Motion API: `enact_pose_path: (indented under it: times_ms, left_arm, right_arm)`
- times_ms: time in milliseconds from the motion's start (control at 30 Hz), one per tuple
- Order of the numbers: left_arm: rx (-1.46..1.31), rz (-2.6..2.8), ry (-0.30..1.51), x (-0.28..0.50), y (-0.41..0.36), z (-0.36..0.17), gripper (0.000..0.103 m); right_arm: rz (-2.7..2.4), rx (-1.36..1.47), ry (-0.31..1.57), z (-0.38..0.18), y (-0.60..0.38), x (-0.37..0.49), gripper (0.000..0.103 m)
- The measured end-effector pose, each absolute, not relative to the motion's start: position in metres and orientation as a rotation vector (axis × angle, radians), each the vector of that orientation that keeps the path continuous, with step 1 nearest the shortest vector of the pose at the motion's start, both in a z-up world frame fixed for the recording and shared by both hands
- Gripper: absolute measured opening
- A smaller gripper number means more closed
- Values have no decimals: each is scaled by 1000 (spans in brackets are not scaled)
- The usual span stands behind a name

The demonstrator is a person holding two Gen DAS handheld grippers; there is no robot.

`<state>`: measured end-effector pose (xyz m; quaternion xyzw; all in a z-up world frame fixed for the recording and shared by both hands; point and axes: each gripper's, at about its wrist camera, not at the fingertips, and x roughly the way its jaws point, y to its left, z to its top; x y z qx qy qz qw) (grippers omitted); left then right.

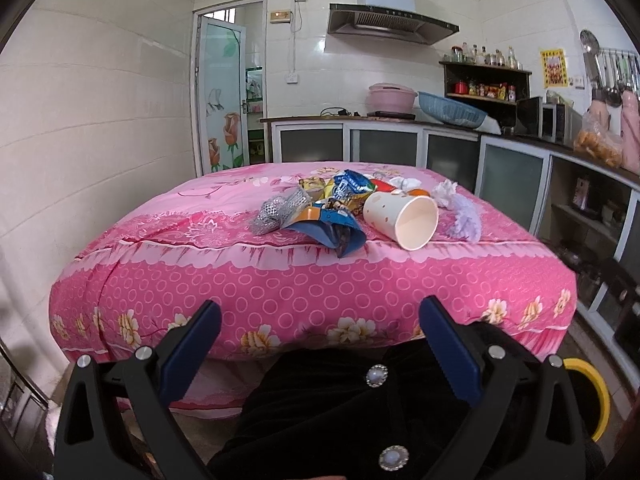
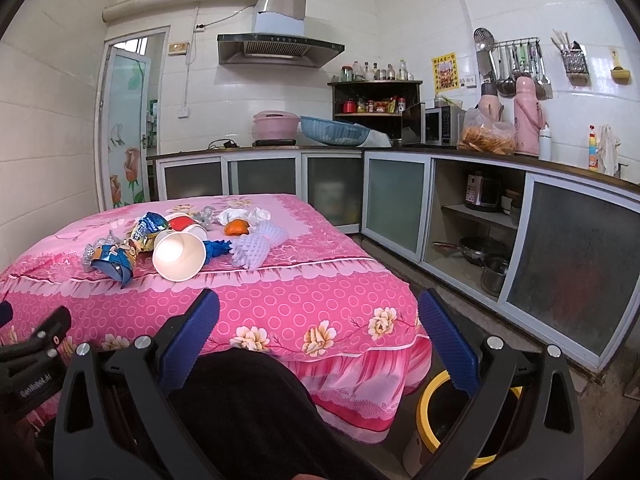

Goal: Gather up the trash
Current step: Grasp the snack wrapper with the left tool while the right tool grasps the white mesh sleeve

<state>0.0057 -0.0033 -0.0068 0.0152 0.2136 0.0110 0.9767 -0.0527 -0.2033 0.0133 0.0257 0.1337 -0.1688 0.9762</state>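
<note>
Lying sideways, paper cup point(image 1: 402, 216) among wrappers point(image 1: 336, 204)

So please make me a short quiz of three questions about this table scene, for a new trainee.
1. True or false: the paper cup stands upright on the pink tablecloth.
2. Which lies closest to the cup's right side in the right wrist view? A) white foam net B) orange peel C) crumpled tissue
3. Fill in: the bin with the yellow rim stands on the ____, beside the table.

Key:
1. False; it lies on its side, mouth toward the camera.
2. A
3. floor

Both the left hand-held gripper and the right hand-held gripper are open and empty.
</note>
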Motion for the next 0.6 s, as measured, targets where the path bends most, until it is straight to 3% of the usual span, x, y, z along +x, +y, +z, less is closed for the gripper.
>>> enact_pose_path:
  times_ms: [300, 600]
  left_arm:
    - [-24, -119, 587, 54, 25, -17, 95]
    - [43, -154, 575, 105, 42, 8, 95]
  right_arm:
    - [-214, -69, 411, 27, -225, 13, 95]
    - [-61, -56, 554, 18, -232, 101, 95]
